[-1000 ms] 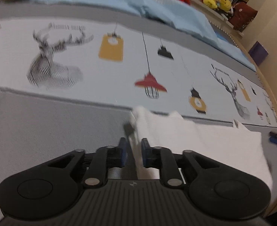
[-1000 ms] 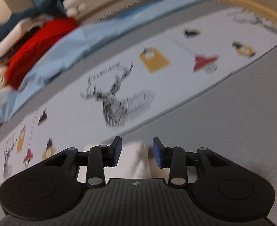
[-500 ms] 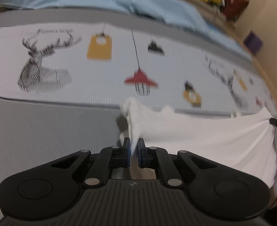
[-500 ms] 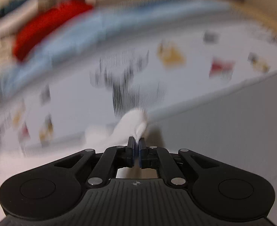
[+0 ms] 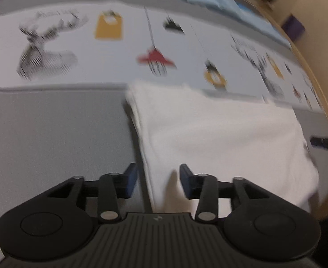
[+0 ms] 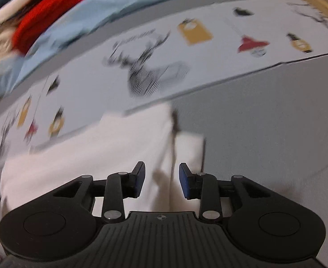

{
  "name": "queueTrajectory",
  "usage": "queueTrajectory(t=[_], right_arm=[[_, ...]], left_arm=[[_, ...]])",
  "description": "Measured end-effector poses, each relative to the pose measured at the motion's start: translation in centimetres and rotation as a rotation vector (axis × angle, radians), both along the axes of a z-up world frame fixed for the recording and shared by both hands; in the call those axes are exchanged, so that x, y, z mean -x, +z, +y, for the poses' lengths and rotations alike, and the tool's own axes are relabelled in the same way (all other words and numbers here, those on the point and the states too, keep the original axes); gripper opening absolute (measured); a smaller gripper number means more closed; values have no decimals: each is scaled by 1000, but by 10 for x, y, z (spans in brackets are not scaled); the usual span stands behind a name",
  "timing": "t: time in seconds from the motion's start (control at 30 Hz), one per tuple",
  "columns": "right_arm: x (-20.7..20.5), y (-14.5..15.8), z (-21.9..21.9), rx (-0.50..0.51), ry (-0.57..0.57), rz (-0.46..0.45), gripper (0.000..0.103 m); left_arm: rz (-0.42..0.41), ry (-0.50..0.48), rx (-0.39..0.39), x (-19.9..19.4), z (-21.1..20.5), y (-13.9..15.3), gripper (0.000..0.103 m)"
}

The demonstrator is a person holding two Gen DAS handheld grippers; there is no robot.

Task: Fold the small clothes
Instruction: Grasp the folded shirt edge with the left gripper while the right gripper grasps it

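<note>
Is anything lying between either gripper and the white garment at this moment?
Nothing visible does. The white garment lies flat on the grey sheet, directly under both grippers. The left gripper and right gripper have just been opening; cloth shows between each pair of pads, unpinched.

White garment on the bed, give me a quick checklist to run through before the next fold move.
1. Left gripper let go: ok, its jaws have just been opening and the pads stand apart over the cloth edge.
2. Right gripper let go: ok, jaws have just been opening, pads not pressing.
3. White garment lies on the grey sheet: ok, spread between the two grippers.
4. Left edge folded neatly: ok, a doubled edge shows there.
5. Right edge flat: not ok, a flap sticks out past the fold.
6. Wrinkles across the middle: cannot tell, the pictures are blurred.
</note>
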State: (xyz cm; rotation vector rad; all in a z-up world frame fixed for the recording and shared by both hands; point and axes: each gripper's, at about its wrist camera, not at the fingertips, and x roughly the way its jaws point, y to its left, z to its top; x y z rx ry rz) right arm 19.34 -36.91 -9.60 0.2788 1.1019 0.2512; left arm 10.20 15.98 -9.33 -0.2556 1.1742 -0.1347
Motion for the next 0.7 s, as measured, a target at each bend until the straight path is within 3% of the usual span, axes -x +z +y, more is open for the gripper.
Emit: queueTrajectory(t=[0.07,0.3,0.33,0.37,0.4,0.43,0.47,0.53,0.63,0.7], right_arm=[[14,-1,-1,17,73,22,39],[64,-12,-4,108,257,117,49],[68,-13,-5,110,263,132,49],[71,-14,-6,120,270,142,49],[73,-14,-6,136,280,144,49],[77,-15,-6,154,295,144,42],[79,-14,-5,161,307,142,23],[82,-9,-3,144,330,135,7],[83,8,-2,106,330,56,5],[78,24,-21,-10,236,18,5]], left_arm=[[64,-67,2,11,-8,-7,63],[146,-247,-76,42,-33,-21,61],[146,-255,-81,44,-34,-21,53],[146,-261,-83,46,-34,-21,35],[152,-267,-79,47,-34,-21,27],[152,-271,-81,48,-34,-21,19],[142,-276,-92,50,-34,-19,11],[123,-275,-97,52,-33,-15,6],[55,-220,-64,54,-22,0,5],[-2,-164,6,59,-9,13,5]])
